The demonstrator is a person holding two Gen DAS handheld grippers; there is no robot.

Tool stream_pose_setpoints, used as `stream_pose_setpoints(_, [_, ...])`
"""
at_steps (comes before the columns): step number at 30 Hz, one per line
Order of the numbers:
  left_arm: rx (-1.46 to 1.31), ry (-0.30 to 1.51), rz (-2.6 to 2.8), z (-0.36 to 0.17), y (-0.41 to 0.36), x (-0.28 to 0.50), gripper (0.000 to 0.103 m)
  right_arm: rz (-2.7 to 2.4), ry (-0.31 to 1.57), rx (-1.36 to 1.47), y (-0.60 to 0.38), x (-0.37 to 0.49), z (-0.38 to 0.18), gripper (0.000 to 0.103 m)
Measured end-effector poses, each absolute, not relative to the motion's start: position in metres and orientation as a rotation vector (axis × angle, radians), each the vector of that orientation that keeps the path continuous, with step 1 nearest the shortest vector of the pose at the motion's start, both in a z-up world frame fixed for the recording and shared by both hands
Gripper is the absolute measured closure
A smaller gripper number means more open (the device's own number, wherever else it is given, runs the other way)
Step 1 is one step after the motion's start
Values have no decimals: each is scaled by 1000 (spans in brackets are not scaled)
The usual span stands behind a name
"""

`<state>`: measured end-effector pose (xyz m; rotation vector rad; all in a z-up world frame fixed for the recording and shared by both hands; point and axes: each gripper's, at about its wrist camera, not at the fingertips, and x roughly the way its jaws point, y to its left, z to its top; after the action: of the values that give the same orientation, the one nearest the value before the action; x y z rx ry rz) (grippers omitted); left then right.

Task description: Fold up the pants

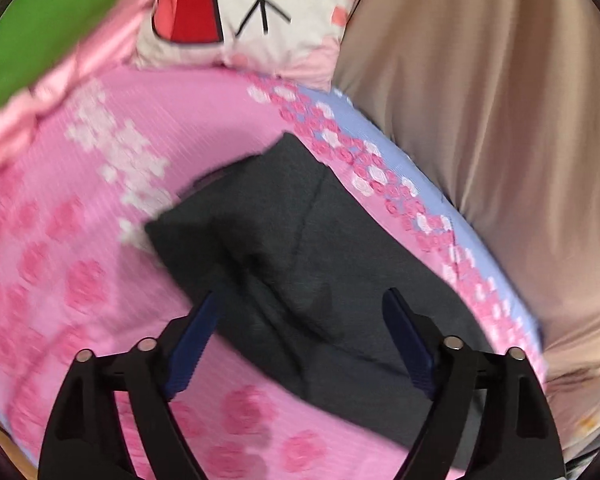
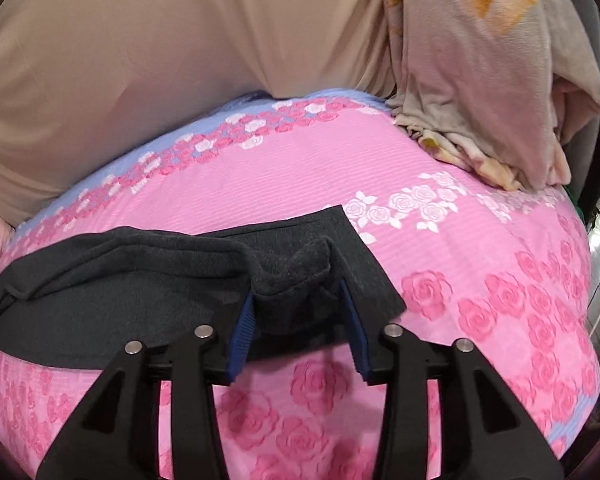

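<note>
Wall (image 1: 40, 20): green, at the far left of the left view, blurred.
Pillow (image 1: 260, 8): white and pink, with a red shape and black lines drawn on it; it lies at the head of the bed, right of the wall.
Sheet (image 1: 60, 240): pink with rose print and a lilac band along the far edge; it covers the bed in both views.
Pants (image 1: 300, 260): dark grey, already folded to a thick stack; they lie flat on the sheet, near the lilac band.
Left gripper (image 1: 304, 304): its blue pads stand wide apart over the pants; nothing is between them and they touch no cloth.
Curtain (image 1: 480, 120): beige cloth with soft folds, hanging behind the bed, right of the pants in the left view.
Right gripper (image 2: 298, 300): the jaws are partly apart; a bunched corner of the pants (image 2: 140, 280) sits between the blue pads. Whether the pads press on this cloth, one cannot tell for sure.
Pants in the right view: they spread to the left of the gripper, with one flat corner right of it.
Blanket (image 2: 480, 80): pale, with orange flowers, heaped at the far right corner of the bed.
</note>
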<state>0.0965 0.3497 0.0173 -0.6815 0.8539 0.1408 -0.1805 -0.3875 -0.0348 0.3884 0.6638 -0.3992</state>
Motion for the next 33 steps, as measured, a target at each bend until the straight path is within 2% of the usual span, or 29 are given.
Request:
stream_pose_setpoints(2, [-731, 869, 118, 12, 344, 116, 20, -396, 633, 421, -383, -196, -31, 53])
stream_pose_setpoints(4, [-728, 915, 138, 2, 340, 141, 20, -379, 622, 461, -379, -204, -31, 51])
stream_pose_setpoints(5, [-727, 936, 156, -3, 341, 149, 33, -365, 621, 489, -379, -207, -32, 51])
stream_pose_setpoints(6, [-727, 957, 177, -9, 344, 155, 69, -356, 618, 510, -378, -210, -33, 51])
stream_pose_setpoints(7, [-724, 994, 213, -13, 348, 158, 88, -347, 614, 537, -377, -214, -35, 51])
stream_pose_setpoints(8, [-753, 1004, 214, -14, 355, 157, 97, -335, 614, 561, -377, -215, -36, 51])
stream_pose_setpoints(12, [-864, 973, 174, -7, 378, 135, 97, -262, 617, 673, -376, -214, -41, 49])
stream_pose_setpoints(22, [-774, 1027, 197, 5, 389, 129, 96, -221, 468, 773, -352, -223, -8, 49])
stream_pose_setpoints(27, [-746, 1054, 215, -1, 385, 140, 96, -192, 588, 839, -350, -175, -33, 49])
stream_pose_setpoints(30, [-738, 1078, 220, -3, 387, 145, 95, -234, 601, 1032, -381, -150, -63, 49])
stream_pose_setpoints(32, [-735, 1105, 210, -2, 389, 153, 95, -247, 580, 1112, -399, -138, -74, 63])
stream_pose_setpoints(33, [-735, 1110, 206, 0, 390, 155, 95, -263, 578, 1102, -403, -133, -73, 89])
